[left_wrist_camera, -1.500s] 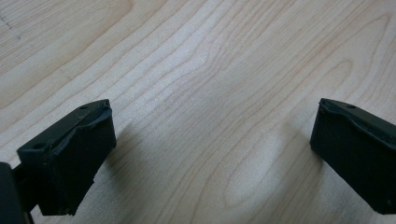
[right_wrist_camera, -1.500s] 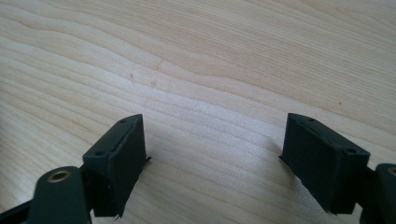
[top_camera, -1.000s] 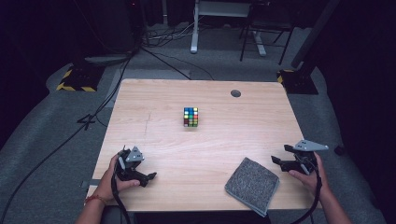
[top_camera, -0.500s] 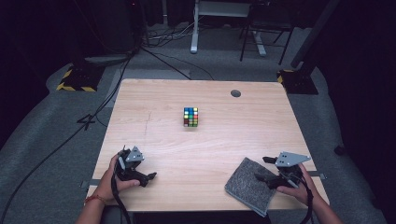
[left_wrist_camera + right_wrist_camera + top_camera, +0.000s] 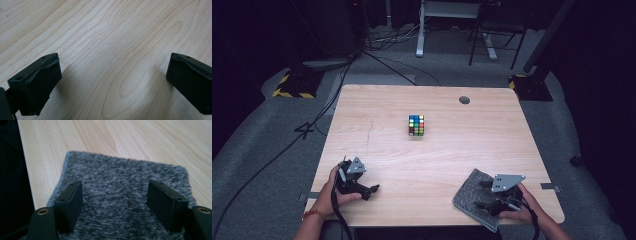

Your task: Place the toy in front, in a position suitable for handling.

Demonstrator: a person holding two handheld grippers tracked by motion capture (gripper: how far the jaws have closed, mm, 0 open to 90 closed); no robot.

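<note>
A multicoloured puzzle cube stands near the middle of the wooden table. At the front right lies a grey fuzzy mat, which also runs under the jaws in the right gripper view. My right gripper hovers over that mat. Its jaws have just been closing a little but still stand wide apart, with the mat below and between them and no pad pressing on it. Near the front left corner my left gripper is open over bare wood.
A round cable hole sits at the table's back right. The mat reaches close to the table's front edge. Beyond the table are a dark floor with cables and metal desk legs.
My right gripper has moved leftward from the table's right edge until it is over the grey mat. The left gripper and the cube have stayed where they were.
</note>
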